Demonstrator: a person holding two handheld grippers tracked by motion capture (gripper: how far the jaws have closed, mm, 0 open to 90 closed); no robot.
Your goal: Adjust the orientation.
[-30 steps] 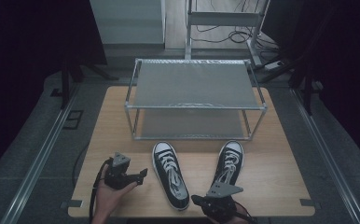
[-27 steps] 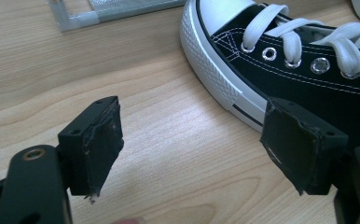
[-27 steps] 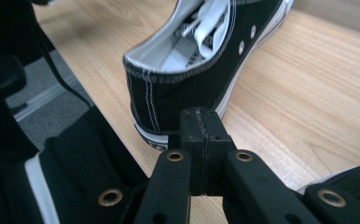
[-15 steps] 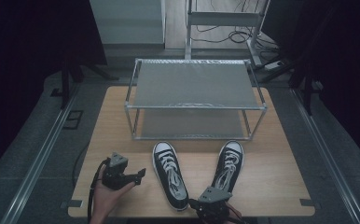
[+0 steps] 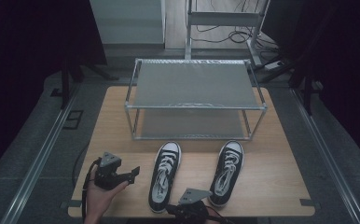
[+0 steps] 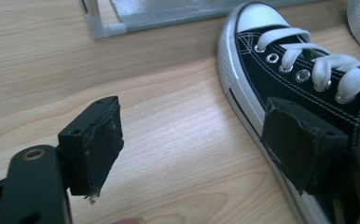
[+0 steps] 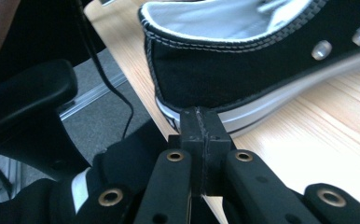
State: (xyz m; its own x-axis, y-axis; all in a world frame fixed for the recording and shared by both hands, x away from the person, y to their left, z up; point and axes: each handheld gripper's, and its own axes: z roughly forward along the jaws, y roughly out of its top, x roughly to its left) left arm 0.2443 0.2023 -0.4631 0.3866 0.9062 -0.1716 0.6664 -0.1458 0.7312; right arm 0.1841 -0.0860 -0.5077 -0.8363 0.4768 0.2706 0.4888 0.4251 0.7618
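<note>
Right gripper point(image 5: 180, 208) seen drawn back toward table's near edge since earlier frame; left gripper point(image 5: 130, 174) little changed. Right jaws pressed together on nothing, tip just short of left shoe point(image 5: 165, 175) heel. Left jaws spread wide, empty, beside same shoe's toe. Right shoe point(image 5: 226, 171) on table point(image 5: 280, 158), before rack point(image 5: 194, 86). Risk judged: clenched jaws may shove heel, skewing shoe; open pad may snag laces.

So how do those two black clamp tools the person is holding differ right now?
The left gripper has its jaws spread wide apart, while the right gripper has its jaws pressed shut on nothing. The left one sits beside the toe half of the left black-and-white canvas sneaker; the right one sits at the table's near edge by a sneaker's heel. Both are black and hand-held.
</note>
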